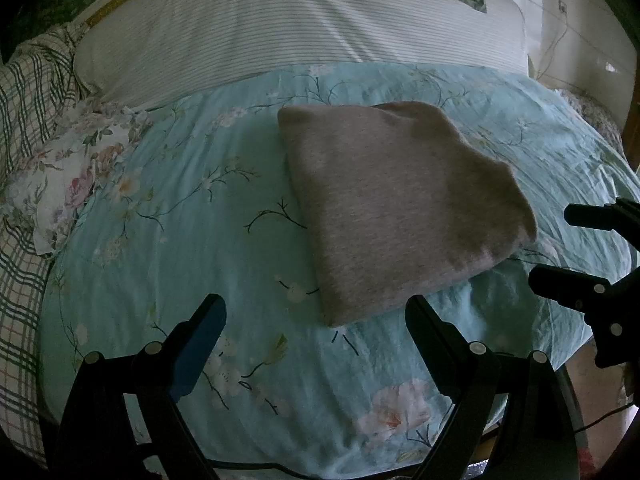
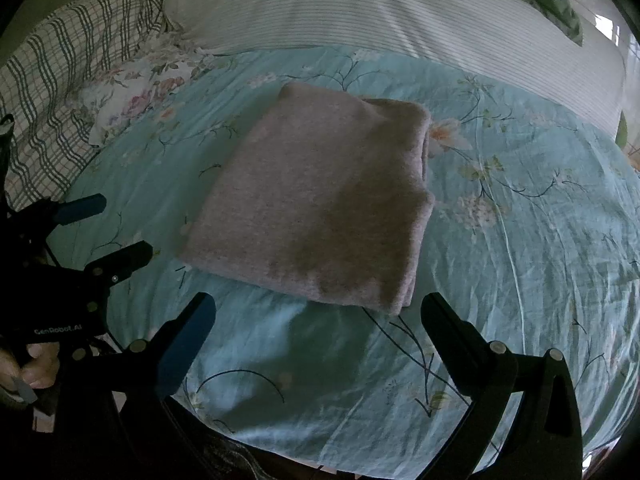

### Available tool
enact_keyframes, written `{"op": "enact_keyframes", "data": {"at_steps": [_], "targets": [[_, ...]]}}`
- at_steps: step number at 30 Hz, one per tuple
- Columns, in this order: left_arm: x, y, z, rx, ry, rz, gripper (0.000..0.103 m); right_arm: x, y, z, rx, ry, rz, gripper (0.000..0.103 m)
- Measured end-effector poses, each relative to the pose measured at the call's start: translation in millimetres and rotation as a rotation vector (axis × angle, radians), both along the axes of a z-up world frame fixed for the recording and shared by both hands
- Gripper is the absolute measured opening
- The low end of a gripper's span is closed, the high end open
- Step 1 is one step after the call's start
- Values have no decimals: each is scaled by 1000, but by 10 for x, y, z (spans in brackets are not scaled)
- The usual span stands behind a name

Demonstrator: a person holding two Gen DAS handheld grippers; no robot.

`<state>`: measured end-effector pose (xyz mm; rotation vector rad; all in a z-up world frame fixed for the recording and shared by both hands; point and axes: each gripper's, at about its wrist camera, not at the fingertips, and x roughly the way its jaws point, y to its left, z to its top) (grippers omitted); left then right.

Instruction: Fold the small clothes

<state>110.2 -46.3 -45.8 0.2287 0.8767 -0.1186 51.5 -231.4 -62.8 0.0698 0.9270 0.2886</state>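
Note:
A grey knit garment [image 1: 396,208] lies folded into a thick rectangle on the light blue floral bedspread [image 1: 200,220]; it also shows in the right wrist view [image 2: 320,200]. My left gripper [image 1: 316,312] is open and empty, just short of the garment's near corner. My right gripper [image 2: 320,312] is open and empty, just short of the garment's near edge. The right gripper shows at the right edge of the left wrist view [image 1: 552,244], open. The left gripper shows at the left edge of the right wrist view [image 2: 120,228], open.
A white striped pillow [image 1: 280,28] lies across the far side of the bed. A plaid cloth [image 1: 28,92] and a floral cloth [image 1: 76,176] lie at the left. A wall with cables [image 1: 568,20] stands at the far right.

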Motion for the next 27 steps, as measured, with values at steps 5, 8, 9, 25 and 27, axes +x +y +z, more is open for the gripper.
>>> {"op": "enact_keyframes", "data": {"at_steps": [5, 8, 9, 25, 27], "targets": [[1, -4, 2, -2, 1, 0, 92, -3, 4, 2, 1, 1, -1, 102], [5, 0, -1, 0, 0, 0, 92, -5, 7, 5, 1, -1, -1, 102], [8, -1, 0, -1, 0, 0, 92, -2, 2, 0, 0, -1, -1, 102], [6, -27, 12, -1, 0, 1, 92, 10, -6, 4, 1, 0, 1, 102], [13, -41, 14, -1, 2, -1, 92, 6, -7, 8, 1, 2, 0, 102]]}}
